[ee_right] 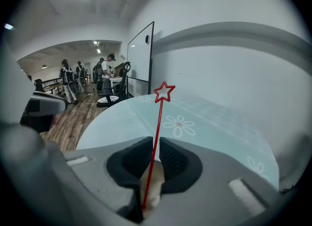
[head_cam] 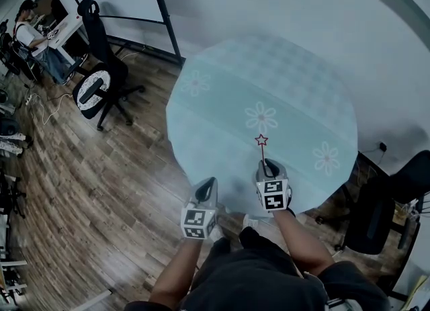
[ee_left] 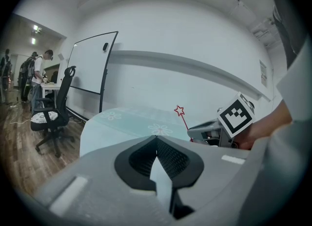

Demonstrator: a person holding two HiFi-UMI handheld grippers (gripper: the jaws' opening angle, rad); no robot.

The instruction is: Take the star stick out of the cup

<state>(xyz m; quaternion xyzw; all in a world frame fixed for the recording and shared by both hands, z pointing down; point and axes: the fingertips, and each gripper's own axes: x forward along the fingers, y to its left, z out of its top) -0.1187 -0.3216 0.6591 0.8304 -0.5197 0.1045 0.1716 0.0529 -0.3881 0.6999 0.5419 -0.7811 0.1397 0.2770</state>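
The star stick is a thin red stick with an outlined star on top. It stands up from my right gripper, whose jaws are shut on its lower part, over the near edge of the round table. In the right gripper view the stick runs up between the closed pads of my right gripper. My left gripper hangs shut and empty just off the table's near-left edge. Its own view shows its closed jaws, the star stick and the right gripper. No cup shows in any view.
The table wears a pale blue-green cloth with flower prints. A black office chair stands on the wood floor at the left, a dark chair at the right. A whiteboard stands by the wall. People are at a desk far left.
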